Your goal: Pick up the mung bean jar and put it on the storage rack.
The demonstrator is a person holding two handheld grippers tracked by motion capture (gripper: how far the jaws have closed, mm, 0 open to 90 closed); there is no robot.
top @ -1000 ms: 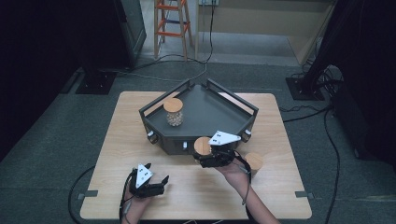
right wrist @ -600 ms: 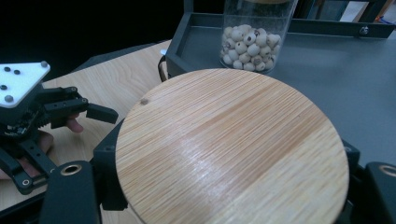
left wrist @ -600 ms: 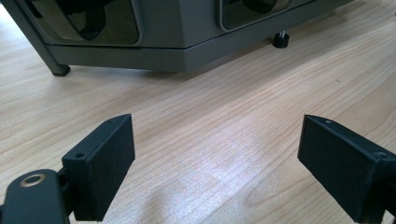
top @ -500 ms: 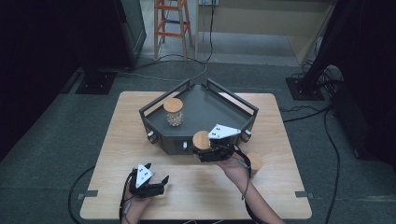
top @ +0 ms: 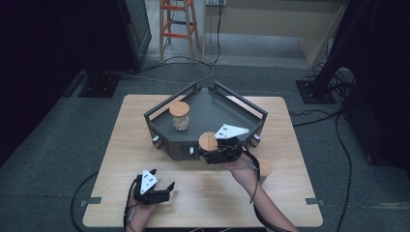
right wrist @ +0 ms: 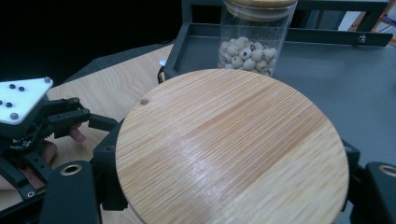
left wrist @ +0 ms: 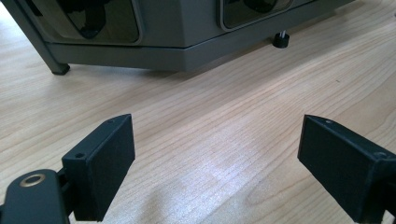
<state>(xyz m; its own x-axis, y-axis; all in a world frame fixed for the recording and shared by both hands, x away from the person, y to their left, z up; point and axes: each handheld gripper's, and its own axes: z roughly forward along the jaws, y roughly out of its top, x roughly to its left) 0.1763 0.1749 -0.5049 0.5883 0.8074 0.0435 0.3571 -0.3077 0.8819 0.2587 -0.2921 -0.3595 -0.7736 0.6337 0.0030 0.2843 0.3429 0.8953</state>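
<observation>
At the front wall of the dark tray [top: 164, 126], which sits toward the far middle of the desk [top: 116, 145], the right gripper [top: 209, 155] holds a jar with a round wooden lid [top: 208, 140], its jaws clamped on the jar's sides just under the lid. In the right gripper view the lid [right wrist: 232, 149] sits close before the camera, and beyond it a second jar [right wrist: 251, 39] of pale round beads stands on the tray floor, toward the tray's left side in the high view [top: 180, 116]. A third wooden-topped jar [top: 264, 168] seems to stand on the desk by the person's right forearm, though the arm half hides it.

The left gripper [top: 155, 193] rests near the desk's front edge, well apart from the tray, jaws spread wide over bare wood with nothing between them.

The step in hand looks like carrying the held jar over the tray's front wall to set it inside. The next move calls for enough height to clear the wall, then a level descent onto open tray floor beside the bead jar, without knocking it, before the jaws let go.
</observation>
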